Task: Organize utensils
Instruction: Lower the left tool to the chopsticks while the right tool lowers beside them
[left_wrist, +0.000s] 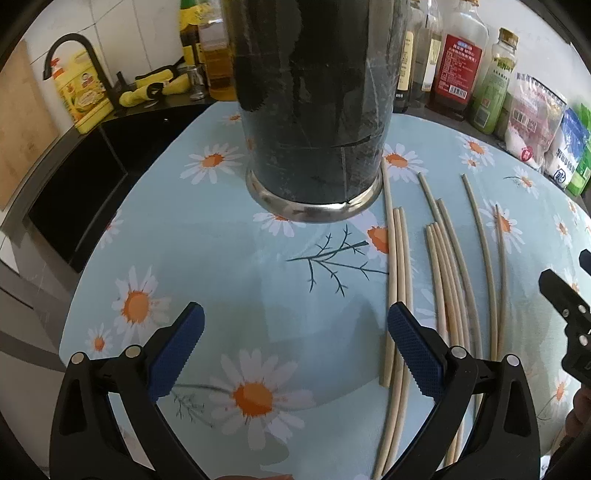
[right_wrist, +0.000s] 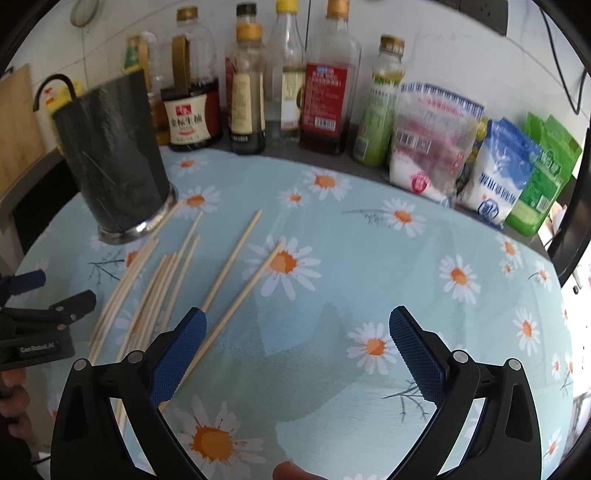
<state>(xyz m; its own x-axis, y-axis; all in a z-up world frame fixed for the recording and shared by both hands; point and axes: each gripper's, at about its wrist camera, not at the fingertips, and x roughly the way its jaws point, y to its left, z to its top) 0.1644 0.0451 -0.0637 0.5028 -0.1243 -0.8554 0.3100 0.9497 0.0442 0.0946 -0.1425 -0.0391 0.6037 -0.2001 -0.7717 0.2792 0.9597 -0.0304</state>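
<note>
**Loose chopsticks, a tall holder, and two empty claws: where this could slip**

Both claws stand wide and hold nothing; the left claw hovers low over the tabletop facing the dark utensil holder, and the right claw hangs over bare flowered cloth to the right of the chopsticks.

The chopsticks lie flat on the cloth in a loose fan just right of the holder; a few sit bunched and touching, two lie apart from the rest, and the tip of one reaches the holder's metal foot. None is in the holder, as far as its dark wall lets me tell, so the sorting looks barely begun.

The likely troubles, as I judge them:

- thin round sticks lying flat on soft cloth give the pads little to bite; a claw closing from above may roll one aside or pinch the cloth with it;
- in the bunched group, closing on one stick may drag its neighbours and scatter the fan further;
- the holder is tall and narrow at the foot; a knock from a claw or a long stick swung against its rim could tip it toward the bottles behind;
- the two claws sit near each other beside the sticks; reaching for the same bundle, they could collide.
</note>
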